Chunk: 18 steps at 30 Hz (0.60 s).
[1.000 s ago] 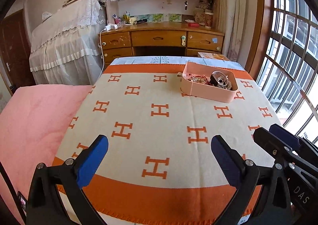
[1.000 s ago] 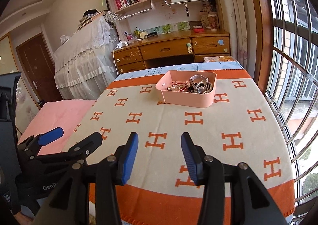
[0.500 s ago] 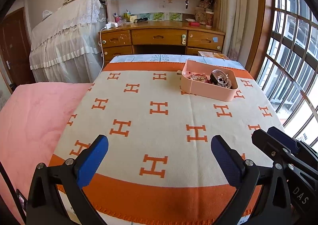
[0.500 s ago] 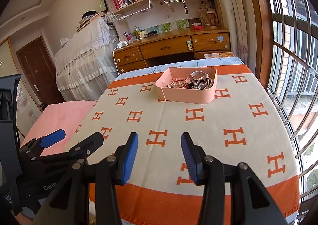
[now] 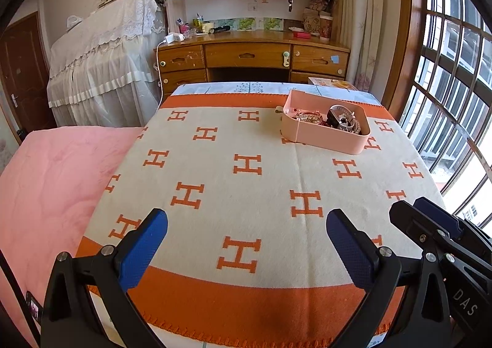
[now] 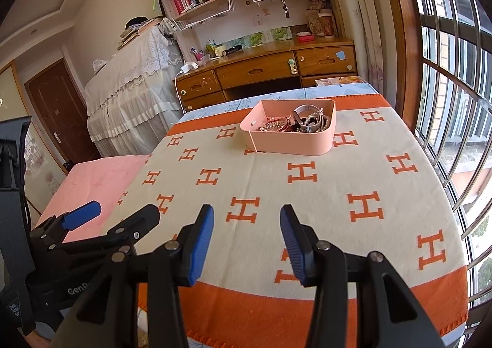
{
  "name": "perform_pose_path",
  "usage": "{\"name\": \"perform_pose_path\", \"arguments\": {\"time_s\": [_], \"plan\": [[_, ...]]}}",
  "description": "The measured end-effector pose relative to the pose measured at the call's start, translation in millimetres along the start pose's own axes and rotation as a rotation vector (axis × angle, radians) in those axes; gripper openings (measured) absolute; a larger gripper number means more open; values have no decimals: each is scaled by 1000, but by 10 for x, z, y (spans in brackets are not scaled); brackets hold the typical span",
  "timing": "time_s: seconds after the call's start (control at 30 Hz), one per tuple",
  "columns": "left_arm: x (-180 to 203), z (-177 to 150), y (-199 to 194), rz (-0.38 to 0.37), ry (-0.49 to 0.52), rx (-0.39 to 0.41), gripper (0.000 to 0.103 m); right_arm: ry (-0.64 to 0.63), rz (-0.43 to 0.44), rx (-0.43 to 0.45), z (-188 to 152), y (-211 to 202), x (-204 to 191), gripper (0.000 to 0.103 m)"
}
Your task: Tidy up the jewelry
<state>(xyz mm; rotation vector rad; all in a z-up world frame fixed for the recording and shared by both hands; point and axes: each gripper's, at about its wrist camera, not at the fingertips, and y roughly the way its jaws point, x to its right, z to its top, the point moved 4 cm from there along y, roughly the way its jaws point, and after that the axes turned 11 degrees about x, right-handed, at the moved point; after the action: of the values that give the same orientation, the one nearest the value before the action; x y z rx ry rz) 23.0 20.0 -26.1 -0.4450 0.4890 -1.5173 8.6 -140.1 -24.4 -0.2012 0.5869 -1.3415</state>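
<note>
- Nearest me, my left gripper (image 5: 247,239) with blue-padded black fingers hangs jaws wide apart, holding nothing.
- Beside it, my right gripper (image 6: 247,232) stands partly spread, also holding nothing.
- Under both lies the cream blanket with orange H marks (image 5: 246,139).
- Far across it sits the pink rounded plastic tray (image 6: 290,142), the tangled bracelets and beads (image 6: 296,124) inside.
</note>
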Motion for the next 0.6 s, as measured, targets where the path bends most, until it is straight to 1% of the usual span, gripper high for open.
{"name": "perform_pose_path", "arguments": {"time_s": [0.6], "plan": [[3,8,-3,0,1,-2,102,6,2,-2,-18,6,19,46]]}}
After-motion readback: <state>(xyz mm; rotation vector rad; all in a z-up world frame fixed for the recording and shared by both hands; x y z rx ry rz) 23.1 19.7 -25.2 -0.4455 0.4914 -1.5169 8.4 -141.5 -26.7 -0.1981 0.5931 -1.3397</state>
